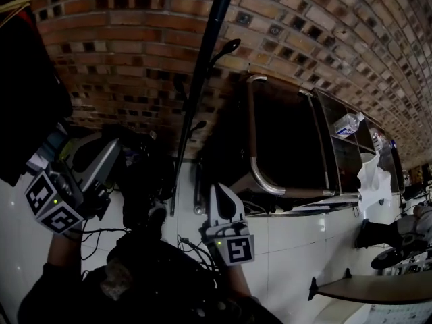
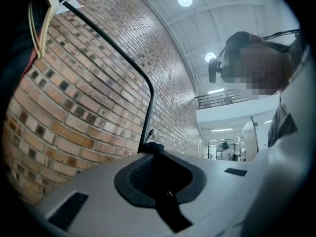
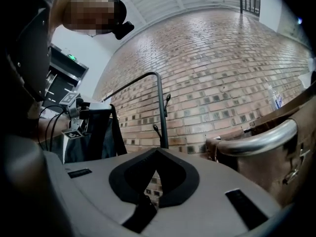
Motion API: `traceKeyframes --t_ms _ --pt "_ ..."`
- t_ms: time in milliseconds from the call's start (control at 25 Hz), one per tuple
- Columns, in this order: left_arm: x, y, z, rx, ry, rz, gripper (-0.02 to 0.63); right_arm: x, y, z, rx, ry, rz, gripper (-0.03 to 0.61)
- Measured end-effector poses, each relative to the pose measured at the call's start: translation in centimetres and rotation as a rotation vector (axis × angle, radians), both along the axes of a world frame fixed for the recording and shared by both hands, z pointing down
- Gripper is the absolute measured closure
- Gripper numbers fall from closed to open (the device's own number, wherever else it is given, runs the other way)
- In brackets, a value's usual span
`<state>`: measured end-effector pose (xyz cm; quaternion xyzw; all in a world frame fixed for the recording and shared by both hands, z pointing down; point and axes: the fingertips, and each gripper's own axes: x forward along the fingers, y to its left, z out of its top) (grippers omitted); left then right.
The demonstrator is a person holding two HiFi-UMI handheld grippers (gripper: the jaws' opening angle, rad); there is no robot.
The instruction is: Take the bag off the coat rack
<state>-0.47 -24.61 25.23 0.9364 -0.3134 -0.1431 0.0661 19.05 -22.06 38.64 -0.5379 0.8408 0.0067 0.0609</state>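
Note:
The black coat rack pole stands against the brick wall, and its bent rod arches overhead; the upright has small hooks. The black bag hangs clear of the rack, to its left, below my left gripper. My left gripper is shut, with a bunch of the bag's black fabric pinched at its tips. The bag is a dark mass beside it. My right gripper is lower, right of the pole, shut with nothing in it.
A brown leather sofa with a metal armrest stands right of the rack, near my right gripper. A dark item with pale cords hangs at upper left. A plastic bottle lies beyond the sofa. Cables trail over the white floor.

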Motion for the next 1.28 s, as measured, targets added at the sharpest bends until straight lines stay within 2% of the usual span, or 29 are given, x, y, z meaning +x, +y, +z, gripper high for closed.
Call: traceKeyframes --t_ms 360,680,840,1000,1200,1280 --pt "-3.3 9.9 0.5 0.021 0.012 -0.091 0.581 -1.4 8.3 0.6 0.009 -0.002 -0.025 0.569" --pt "-7.1 14.6 -1.0 0.067 0.02 -0.117 0.581 -3.0 11.5 0.0 0.024 -0.004 -0.002 0.569" --pt "-10.1 16.0 0.1 0.043 0.002 -0.127 0.581 -4.5 12.8 -0.6 0.043 -0.022 0.043 0.569" --pt "-12.9 18.3 1.4 0.024 -0.01 -0.096 0.581 -6.8 14.8 -1.5 0.063 -0.045 0.097 0.569" --pt "-15.7 21.5 3.8 -0.054 -0.012 -0.076 0.581 -10.5 17.7 -1.7 0.096 0.018 0.114 0.571" --pt "-16.7 22.7 4.7 -0.08 -0.008 -0.074 0.581 -11.7 19.0 -1.8 0.102 0.015 0.126 0.571"
